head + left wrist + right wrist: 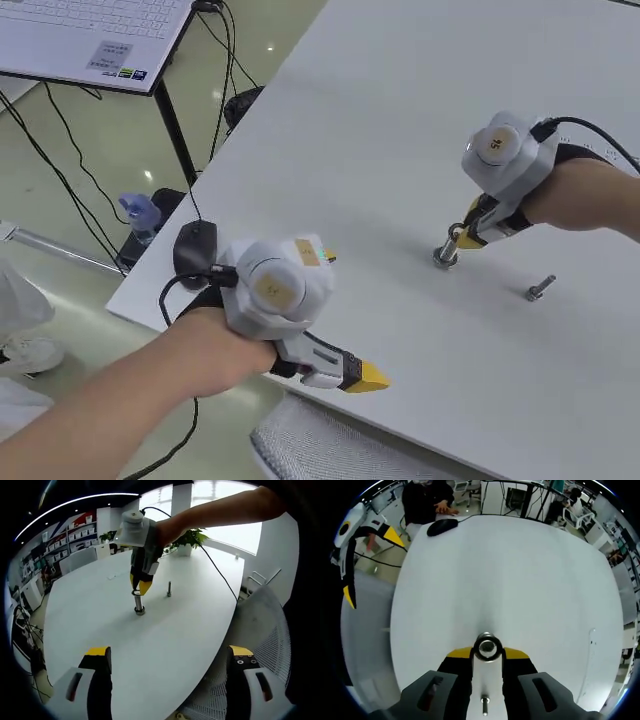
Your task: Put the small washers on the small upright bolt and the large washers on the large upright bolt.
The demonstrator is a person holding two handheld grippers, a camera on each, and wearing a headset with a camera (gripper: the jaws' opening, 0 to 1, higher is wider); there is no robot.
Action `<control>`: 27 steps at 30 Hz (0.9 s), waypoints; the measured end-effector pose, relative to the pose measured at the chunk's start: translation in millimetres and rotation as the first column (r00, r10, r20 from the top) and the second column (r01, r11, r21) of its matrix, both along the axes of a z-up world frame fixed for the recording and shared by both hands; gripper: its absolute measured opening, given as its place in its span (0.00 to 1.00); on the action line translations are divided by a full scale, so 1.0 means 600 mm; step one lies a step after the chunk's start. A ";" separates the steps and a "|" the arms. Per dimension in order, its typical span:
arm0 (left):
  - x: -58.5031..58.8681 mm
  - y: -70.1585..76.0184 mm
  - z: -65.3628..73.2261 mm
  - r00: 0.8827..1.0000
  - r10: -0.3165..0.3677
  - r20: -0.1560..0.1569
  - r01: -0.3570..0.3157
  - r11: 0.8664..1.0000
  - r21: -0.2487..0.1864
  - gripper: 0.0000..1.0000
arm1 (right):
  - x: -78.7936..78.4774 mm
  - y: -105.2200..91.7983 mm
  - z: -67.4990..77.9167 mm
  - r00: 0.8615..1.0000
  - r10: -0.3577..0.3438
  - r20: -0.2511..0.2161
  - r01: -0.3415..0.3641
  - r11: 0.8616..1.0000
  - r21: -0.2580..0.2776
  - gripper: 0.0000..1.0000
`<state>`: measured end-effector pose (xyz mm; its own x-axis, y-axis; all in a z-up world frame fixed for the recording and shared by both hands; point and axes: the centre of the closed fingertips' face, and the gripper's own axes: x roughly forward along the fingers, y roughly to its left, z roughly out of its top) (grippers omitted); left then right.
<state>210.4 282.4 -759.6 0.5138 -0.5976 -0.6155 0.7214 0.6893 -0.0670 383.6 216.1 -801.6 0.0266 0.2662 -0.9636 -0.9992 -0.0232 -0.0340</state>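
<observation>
hovering over the large upright bolt (446,255), the right gripper (465,238) has its fingers pinching a large washer (486,647) at the bolt's top. small upright bolt (540,290) stands nearby on the surface (380,130). left gripper (168,654) fingers are spread wide at the surface's edge.

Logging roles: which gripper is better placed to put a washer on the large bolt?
Right: the right gripper holds a silver metal washer over the large upright steel bolt; the left gripper is open, empty, far off.
</observation>
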 end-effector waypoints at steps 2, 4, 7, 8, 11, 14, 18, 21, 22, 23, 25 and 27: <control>-0.002 0.001 -0.002 1.000 0.001 -0.005 -0.001 1.000 -0.001 0.95 | -0.002 0.002 -0.005 1.000 0.003 -0.004 -0.003 1.000 -0.008 0.22; -0.003 0.002 -0.004 1.000 0.000 -0.009 0.000 1.000 0.002 0.95 | 0.003 0.000 -0.011 1.000 0.006 -0.001 -0.007 1.000 -0.022 0.22; -0.004 0.003 -0.004 1.000 0.002 -0.013 -0.002 1.000 -0.001 0.94 | 0.009 -0.001 -0.022 1.000 0.010 -0.007 -0.010 1.000 -0.027 0.22; -0.004 0.004 -0.004 1.000 0.002 -0.014 -0.002 1.000 0.002 0.94 | 0.009 -0.001 -0.021 1.000 0.010 -0.006 -0.010 1.000 -0.029 0.22; -0.003 0.005 -0.005 1.000 0.002 -0.015 -0.002 1.000 0.003 0.93 | 0.008 -0.001 -0.022 1.000 0.009 -0.008 -0.009 0.999 -0.030 0.22; -0.006 0.006 -0.006 1.000 0.001 -0.021 -0.001 1.000 0.006 0.92 | 0.015 0.001 -0.029 1.000 0.011 -0.007 -0.012 0.999 -0.040 0.22; -0.008 0.006 -0.006 1.000 0.000 -0.023 0.000 1.000 0.008 0.91 | 0.012 0.001 -0.034 1.000 0.017 -0.004 -0.017 0.999 -0.050 0.22; -0.010 0.007 -0.006 1.000 0.000 -0.025 0.000 1.000 0.007 0.90 | 0.009 -0.001 -0.039 1.000 0.020 -0.002 -0.020 0.998 -0.063 0.22; -0.011 0.009 -0.007 1.000 0.001 -0.029 0.000 1.000 0.008 0.90 | 0.009 -0.001 -0.041 1.000 0.024 -0.001 -0.024 0.998 -0.065 0.22; -0.012 0.009 -0.008 1.000 0.001 -0.030 -0.001 1.000 0.010 0.90 | 0.007 -0.001 -0.044 1.000 0.024 -0.002 -0.024 0.997 -0.068 0.22; -0.013 0.011 -0.009 1.000 0.002 -0.031 -0.001 1.000 0.010 0.90 | 0.006 0.000 -0.047 1.000 0.028 0.001 -0.028 0.997 -0.071 0.22; -0.014 0.012 -0.009 0.999 0.004 -0.033 -0.004 1.000 0.008 0.89 | 0.004 0.001 -0.050 1.000 0.028 -0.001 -0.028 0.997 -0.074 0.22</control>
